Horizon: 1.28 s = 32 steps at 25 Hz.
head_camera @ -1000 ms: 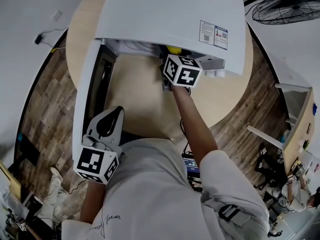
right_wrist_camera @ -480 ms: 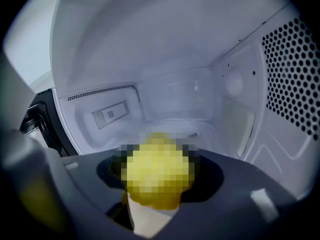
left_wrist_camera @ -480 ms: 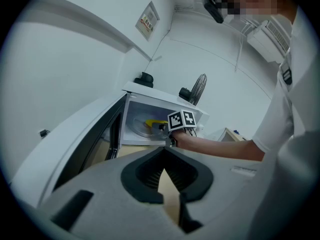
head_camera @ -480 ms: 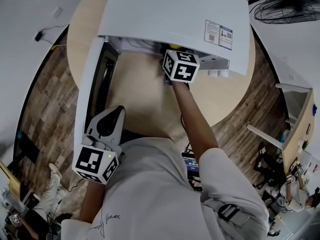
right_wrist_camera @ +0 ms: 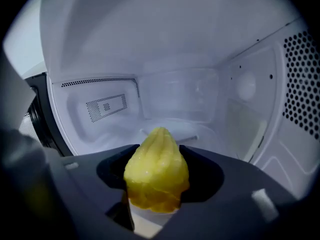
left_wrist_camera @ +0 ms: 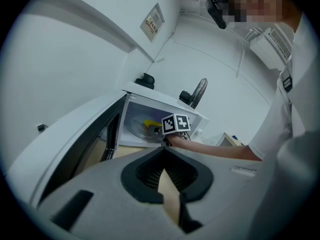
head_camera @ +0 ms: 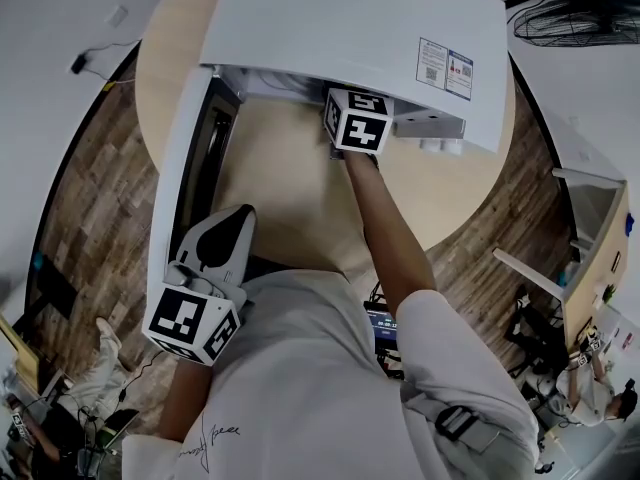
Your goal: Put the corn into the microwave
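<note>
A yellow corn cob (right_wrist_camera: 156, 174) stands between the jaws of my right gripper (right_wrist_camera: 156, 156), which is shut on it, tip pointing ahead. That gripper reaches through the opening into the white microwave (head_camera: 350, 28), whose pale cavity (right_wrist_camera: 175, 99) fills the right gripper view. In the head view only its marker cube (head_camera: 357, 120) shows; the jaws and corn are hidden under the microwave's top. The left gripper view shows the corn (left_wrist_camera: 150, 125) over the glass plate. The microwave door (head_camera: 185, 168) swings open to the left. My left gripper (head_camera: 238, 218) hangs near my body, shut and empty.
The microwave sits on a round wooden table (head_camera: 290, 198). A floor fan (head_camera: 580, 8) stands at the top right and a light cabinet (head_camera: 600, 218) at the right. The open door lies between my left gripper and the cavity.
My right gripper has pushed a little deeper into the microwave and rolled slightly; the corn, seen at the opening earlier, is now hidden in the head view. The left gripper stayed put.
</note>
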Available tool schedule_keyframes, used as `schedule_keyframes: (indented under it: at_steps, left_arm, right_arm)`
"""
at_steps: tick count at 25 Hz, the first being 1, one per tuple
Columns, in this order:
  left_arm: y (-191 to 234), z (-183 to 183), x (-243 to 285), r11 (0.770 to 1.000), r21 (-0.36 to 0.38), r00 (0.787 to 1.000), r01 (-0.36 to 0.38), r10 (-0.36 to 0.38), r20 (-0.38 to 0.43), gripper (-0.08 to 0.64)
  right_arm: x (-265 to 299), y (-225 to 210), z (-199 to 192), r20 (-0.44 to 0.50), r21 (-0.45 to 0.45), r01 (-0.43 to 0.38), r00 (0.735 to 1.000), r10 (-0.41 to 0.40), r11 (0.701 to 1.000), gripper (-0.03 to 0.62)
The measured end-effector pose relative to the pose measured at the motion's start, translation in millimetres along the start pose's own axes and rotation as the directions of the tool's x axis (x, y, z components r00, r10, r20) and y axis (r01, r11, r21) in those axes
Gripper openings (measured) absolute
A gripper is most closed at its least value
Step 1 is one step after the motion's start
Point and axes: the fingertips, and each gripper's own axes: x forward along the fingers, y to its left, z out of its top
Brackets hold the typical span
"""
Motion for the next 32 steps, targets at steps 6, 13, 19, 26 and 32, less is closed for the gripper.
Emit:
schedule_keyframes:
  at_steps: [6,13,19,26,32]
  left_arm:
    - [-6.0,-3.1,4.8,1.0,0.009,1.0,0.011,-0.011,-0.012,-0.005]
    - [-6.6,-2.5,5.4,1.0,0.01,1.0,0.005,-0.005,-0.011,-0.005]
    - [-9.5,-3.3,5.7,1.0,0.012,1.0,0.008,-0.008,-0.012,-0.005]
    - [-10.6,-5.0,4.5,1.0,0.013,1.0,0.008,-0.007,-0.012,-0.005]
    - [-12.8,-3.1,3.7,1.0,0.009,1.0,0.021,-0.021,0.002,-0.005]
  right_arm:
    - [4.2,0.9,-1.4,-0.002,-0.058,0.015,1.0,-0.015,0.998,0.262]
    - [9.6,-0.4,-7.7,-0.021,-0.096,0.039,0.999,-0.042,0.995,0.262]
    - [11.5,-1.9,-9.3,-0.029,-0.144,0.057,0.998,-0.062,0.988,0.262]
    - [12.6,-4.4,-10.1,-0.039,-0.22,0.087,0.994,-0.098,0.972,0.262]
    - [14.2,-4.7,-10.9,-0.055,-0.209,0.088,0.993,-0.102,0.974,0.262]
